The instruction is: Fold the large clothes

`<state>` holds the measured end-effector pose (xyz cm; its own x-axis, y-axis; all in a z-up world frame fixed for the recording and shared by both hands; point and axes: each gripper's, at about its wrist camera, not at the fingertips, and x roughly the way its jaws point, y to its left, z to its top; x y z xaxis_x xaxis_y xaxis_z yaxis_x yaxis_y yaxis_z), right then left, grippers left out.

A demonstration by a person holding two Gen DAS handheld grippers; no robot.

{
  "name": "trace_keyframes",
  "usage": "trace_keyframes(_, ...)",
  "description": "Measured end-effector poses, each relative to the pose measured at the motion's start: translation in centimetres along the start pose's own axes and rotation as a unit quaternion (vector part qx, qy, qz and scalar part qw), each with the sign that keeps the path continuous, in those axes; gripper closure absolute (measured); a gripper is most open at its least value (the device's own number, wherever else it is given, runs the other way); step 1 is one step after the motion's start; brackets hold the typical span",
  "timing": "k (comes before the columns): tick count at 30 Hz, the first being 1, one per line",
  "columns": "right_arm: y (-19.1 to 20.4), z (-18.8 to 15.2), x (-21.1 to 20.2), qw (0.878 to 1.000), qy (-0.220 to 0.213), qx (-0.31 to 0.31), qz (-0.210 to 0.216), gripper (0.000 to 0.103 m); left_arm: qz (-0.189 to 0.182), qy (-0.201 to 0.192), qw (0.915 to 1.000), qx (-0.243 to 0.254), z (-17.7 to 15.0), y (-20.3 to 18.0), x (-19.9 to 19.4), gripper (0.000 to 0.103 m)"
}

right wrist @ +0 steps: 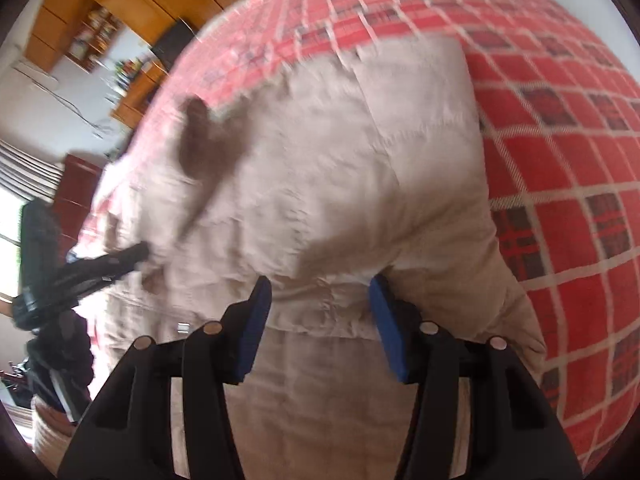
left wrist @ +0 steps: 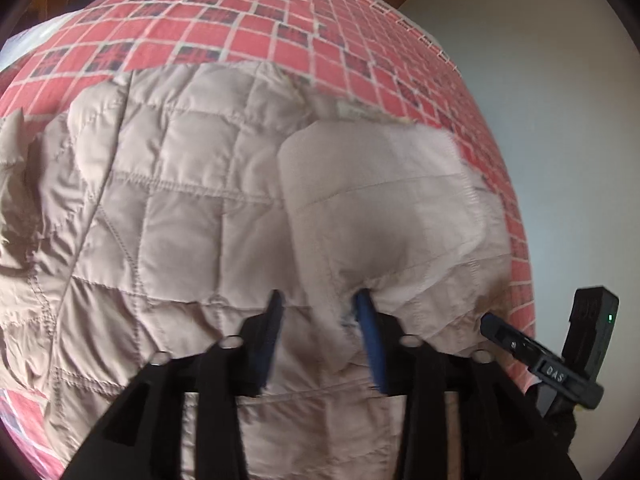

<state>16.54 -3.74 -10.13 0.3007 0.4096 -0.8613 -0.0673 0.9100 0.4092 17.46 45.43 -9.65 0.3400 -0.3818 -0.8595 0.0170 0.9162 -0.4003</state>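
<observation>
Beige quilted jacket (left wrist: 180, 200) — red plaid bedspread (left wrist: 280, 20) — black tools, blue pads (right wrist: 256, 320).

bare checked bedspread (left wrist: 280, 20) beyond quilted jacket (left wrist: 180, 200), jacket bulk crowding both grippers' fingers (right wrist: 256, 320)

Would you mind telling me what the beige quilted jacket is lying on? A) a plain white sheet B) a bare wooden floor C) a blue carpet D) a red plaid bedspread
D: the beige quilted jacket is spread over a red plaid bedspread, whose red squares and pale grid lines show around it in both wrist views.
</observation>
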Motion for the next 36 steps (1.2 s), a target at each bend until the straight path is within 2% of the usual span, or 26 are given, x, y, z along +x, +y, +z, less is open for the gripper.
trace_keyframes(1,0.1,-0.2,0.4,1.000,0.001,-0.006,-0.005,0.053,0.006,-0.005,1.0000,0.004,-0.1,0.0,-0.2,0.043)
trace_keyframes(3,0.3,-0.2,0.4,1.000,0.002,-0.017,-0.012,0.053,0.019,-0.017,0.9996,0.015,-0.2,-0.4,-1.2,0.042)
trace_keyframes(5,0.3,-0.3,-0.6,1.000,-0.003,-0.018,-0.007,0.052,0.051,-0.042,0.9971,0.037,-0.3,-1.5,-2.5,0.039)
trace_keyframes(9,0.5,-0.5,-2.6,0.999,-0.028,-0.019,-0.003,0.051,0.088,-0.092,0.9845,0.120,-0.7,-6.0,-4.2,0.027)
trace_keyframes(13,0.2,0.2,-2.5,1.000,-0.026,-0.004,0.002,0.051,0.116,-0.064,0.9701,0.203,-0.6,-11.1,-0.8,0.023)
trace_keyframes(18,-0.5,0.1,-1.7,1.000,-0.014,0.016,0.009,0.051,0.173,-0.027,0.9539,0.244,-0.7,-12.5,3.7,0.023)
trace_keyframes(20,-0.6,0.2,-1.5,1.000,-0.012,0.018,0.009,0.051,0.194,-0.025,0.9497,0.244,-0.6,-12.5,5.1,0.035)
trace_keyframes(21,-0.6,0.3,-1.5,1.000,-0.012,0.018,0.009,0.051,0.193,-0.025,0.9519,0.237,-0.4,-12.0,5.2,0.051)
trace_keyframes(22,-0.7,0.3,-1.5,1.000,-0.012,0.019,0.008,0.051,0.180,-0.028,0.9580,0.221,0.0,-11.4,4.8,0.061)
trace_keyframes(23,-0.7,0.4,-1.4,1.000,-0.012,0.018,0.007,0.051,0.160,-0.034,0.9655,0.202,0.3,-10.6,3.9,0.066)
trace_keyframes(24,-0.6,0.4,-1.3,1.000,-0.012,0.017,0.006,0.051,0.141,-0.039,0.9721,0.184,0.5,-9.8,2.9,0.079)
trace_keyframes(27,-0.5,0.6,-1.1,1.000,-0.011,0.013,0.001,0.051,0.099,-0.072,0.9827,0.139,1.0,-7.5,-0.6,0.082)
trace_keyframes(29,-0.3,0.7,-1.0,1.000,-0.011,0.007,-0.003,0.051,0.068,-0.089,0.9872,0.114,0.9,-5.4,-3.2,0.079)
trace_keyframes(30,-0.3,0.7,-1.0,1.000,-0.011,0.005,-0.005,0.051,0.051,-0.092,0.9892,0.102,0.9,-4.3,-4.1,0.067)
trace_keyframes(31,-0.2,0.7,-1.0,1.000,-0.010,0.004,-0.006,0.050,0.033,-0.096,0.9909,0.088,0.8,-2.9,-5.1,0.048)
trace_keyframes(33,0.3,0.8,-1.1,1.000,-0.010,-0.002,-0.008,0.050,0.012,-0.101,0.9929,0.062,0.7,-0.2,-6.2,0.030)
trace_keyframes(36,1.8,1.2,-1.1,1.000,-0.012,-0.019,-0.002,0.050,0.002,-0.096,0.9952,0.014,1.0,3.1,-6.2,0.030)
